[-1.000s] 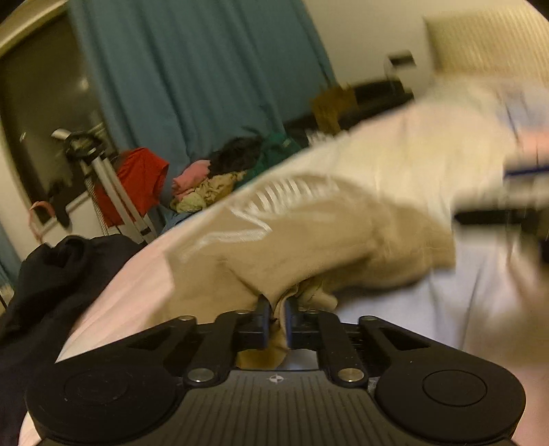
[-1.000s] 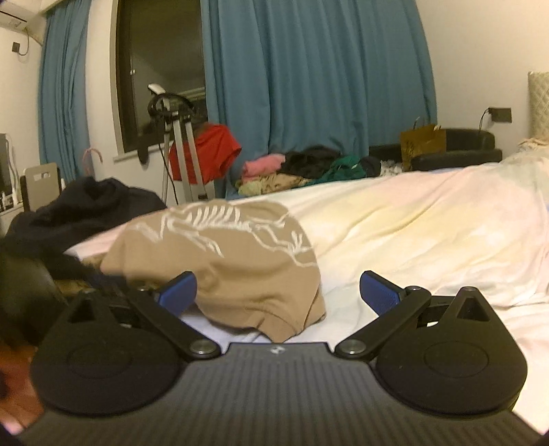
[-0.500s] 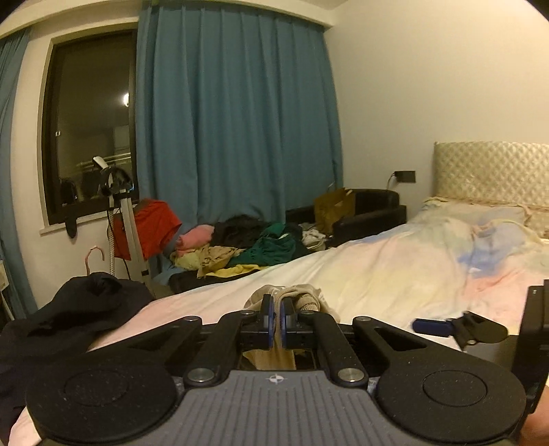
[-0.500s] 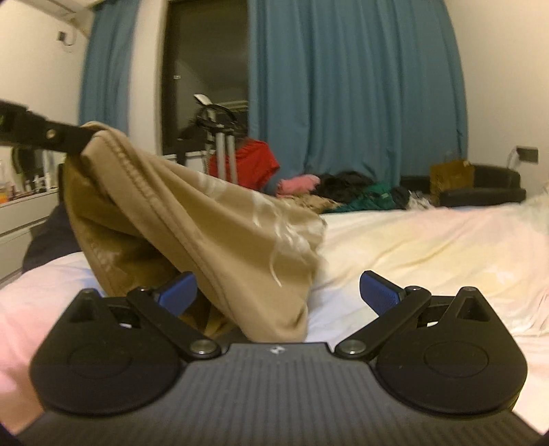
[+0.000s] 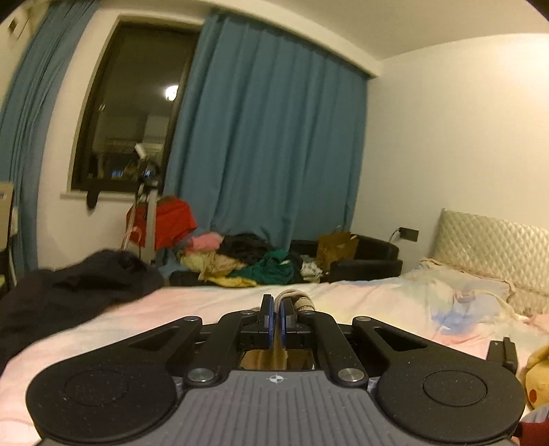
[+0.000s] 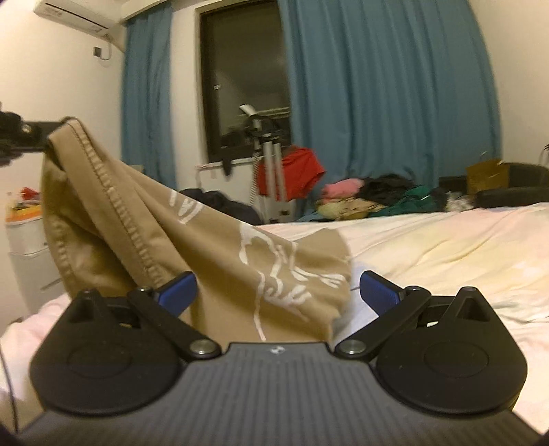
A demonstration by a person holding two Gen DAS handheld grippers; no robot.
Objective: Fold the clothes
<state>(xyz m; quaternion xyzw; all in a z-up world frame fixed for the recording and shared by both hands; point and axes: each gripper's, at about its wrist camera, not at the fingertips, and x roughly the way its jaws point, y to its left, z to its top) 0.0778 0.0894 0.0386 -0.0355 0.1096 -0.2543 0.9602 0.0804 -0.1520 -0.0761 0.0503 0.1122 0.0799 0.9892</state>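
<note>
Writing is unreadable on the tan shirt (image 6: 240, 254), lower left of frame; left gripper (image 5: 277, 317) jaws clench its hem, right gripper (image 6: 278, 288) jaws spread wide.

bed (image 5: 212, 305): pale pastel sheet | black garment (image 5: 68, 291) heaped on its left | tan shirt (image 6: 274, 274) trailing onto it

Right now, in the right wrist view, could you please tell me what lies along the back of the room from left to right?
Air conditioner → dark window → red garment → pink garment → green garment → brown box.
</note>
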